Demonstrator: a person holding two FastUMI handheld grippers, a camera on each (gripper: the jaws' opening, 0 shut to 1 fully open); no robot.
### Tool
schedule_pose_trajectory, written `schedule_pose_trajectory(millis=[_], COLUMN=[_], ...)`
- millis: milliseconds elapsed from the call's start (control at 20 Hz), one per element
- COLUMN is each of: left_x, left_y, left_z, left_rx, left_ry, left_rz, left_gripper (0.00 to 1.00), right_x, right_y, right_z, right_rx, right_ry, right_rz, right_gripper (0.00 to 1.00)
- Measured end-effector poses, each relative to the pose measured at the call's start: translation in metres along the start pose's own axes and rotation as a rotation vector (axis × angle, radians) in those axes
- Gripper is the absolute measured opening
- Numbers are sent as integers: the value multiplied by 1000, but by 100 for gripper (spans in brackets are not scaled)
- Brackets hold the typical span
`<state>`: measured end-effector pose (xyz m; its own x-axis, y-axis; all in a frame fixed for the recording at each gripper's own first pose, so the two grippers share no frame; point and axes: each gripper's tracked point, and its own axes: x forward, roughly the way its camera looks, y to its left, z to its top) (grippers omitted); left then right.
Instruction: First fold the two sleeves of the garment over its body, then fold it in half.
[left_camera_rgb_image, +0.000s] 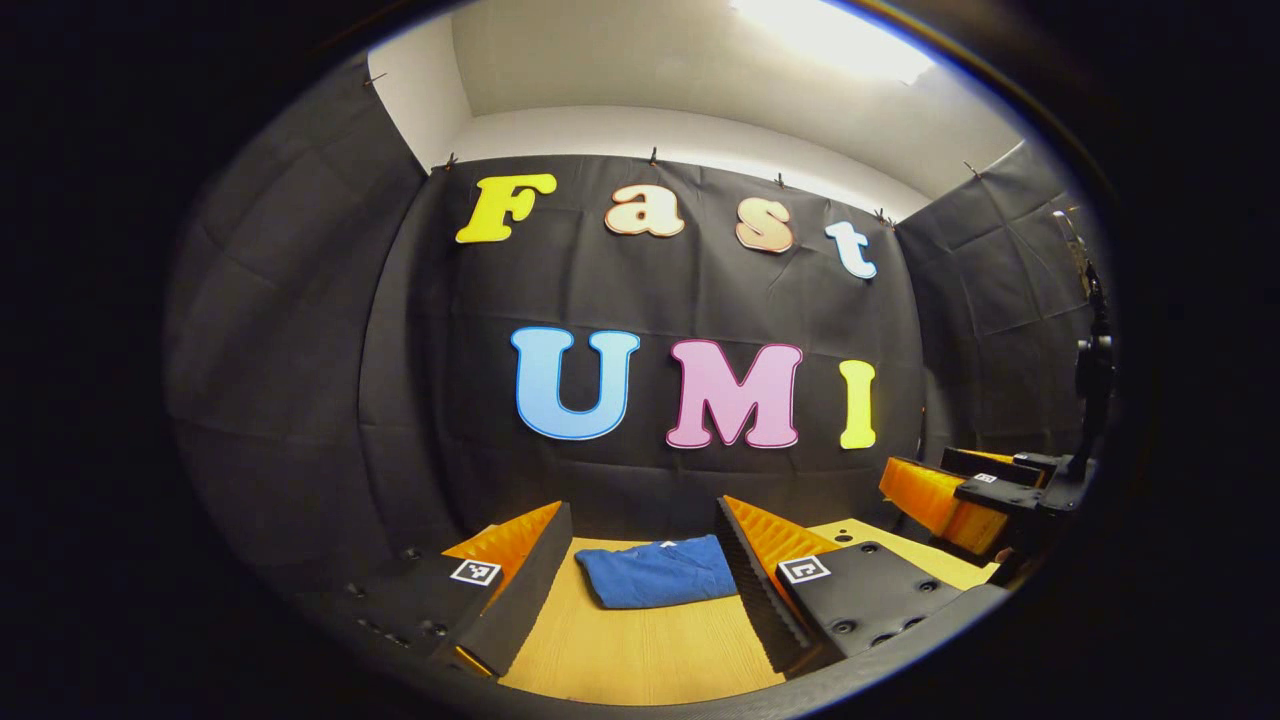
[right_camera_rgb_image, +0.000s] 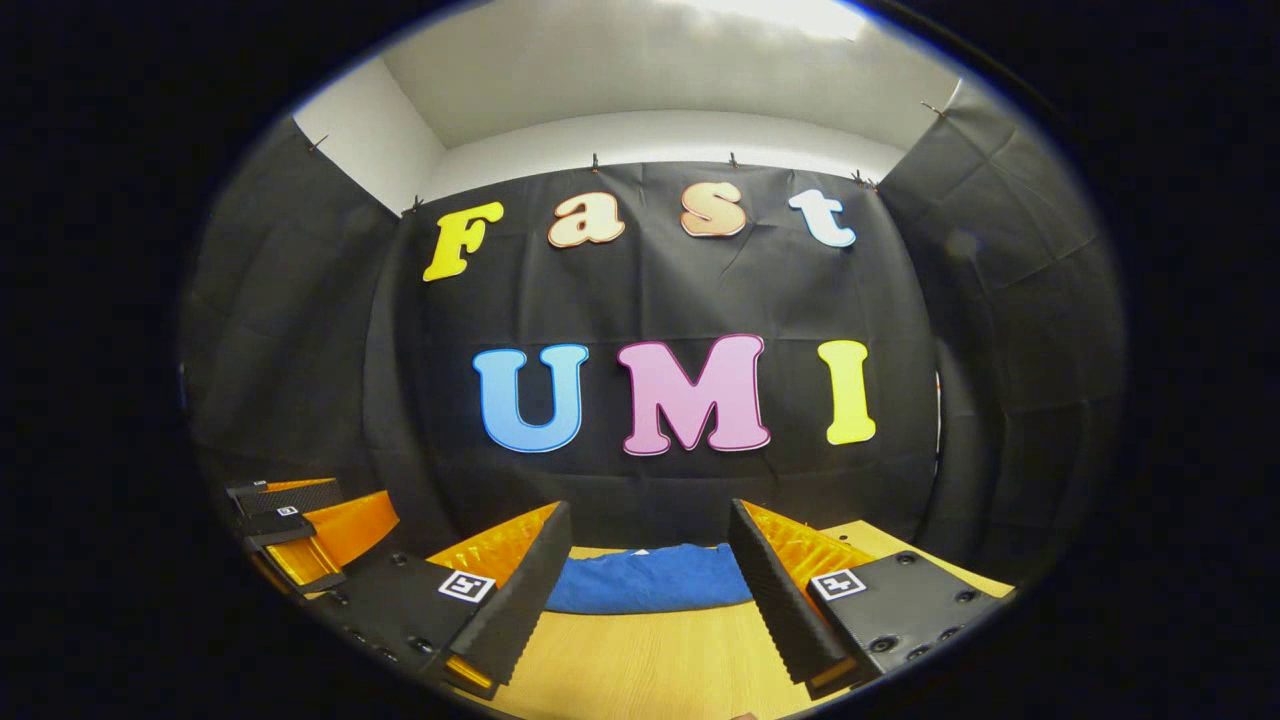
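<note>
Both tools open; garment folded, sleeves hidden.

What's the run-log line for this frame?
garment: folded, on table | left gripper: open, above table | right gripper: open, above table

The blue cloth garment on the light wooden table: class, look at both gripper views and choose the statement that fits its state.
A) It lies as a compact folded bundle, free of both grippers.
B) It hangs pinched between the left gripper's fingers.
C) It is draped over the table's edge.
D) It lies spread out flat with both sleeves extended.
A: the blue cloth garment rests as a compact folded bundle on the light wooden table, beyond the open left gripper and open right gripper, touching neither.
</note>
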<state>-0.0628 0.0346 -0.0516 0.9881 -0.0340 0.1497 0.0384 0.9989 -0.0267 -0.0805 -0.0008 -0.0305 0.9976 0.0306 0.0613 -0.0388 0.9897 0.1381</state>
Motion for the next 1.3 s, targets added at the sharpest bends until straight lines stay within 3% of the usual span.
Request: schedule_pose_trajectory(millis=[150, 400, 450, 1300], left_x=[3, 6, 7, -3], left_y=[-2, -3, -3, -4], left_z=[0, -3, -3, -7], left_rx=[-1, -4, -10, 33], left_ry=[-4, 10, 9, 24], left_rz=[-11, -21, -17, -19], left_gripper=[83, 83, 83, 83], right_x=[2, 1, 1, -9], right_y=[-1, -5, -5, -8], right_z=[-2, 1, -2, -15], right_rx=[20, -46, -51, -64], right_ry=[13, -14, -6, 43], right_rz=[-4, -24, -24, -41], right_gripper=[98, 99, 90, 90])
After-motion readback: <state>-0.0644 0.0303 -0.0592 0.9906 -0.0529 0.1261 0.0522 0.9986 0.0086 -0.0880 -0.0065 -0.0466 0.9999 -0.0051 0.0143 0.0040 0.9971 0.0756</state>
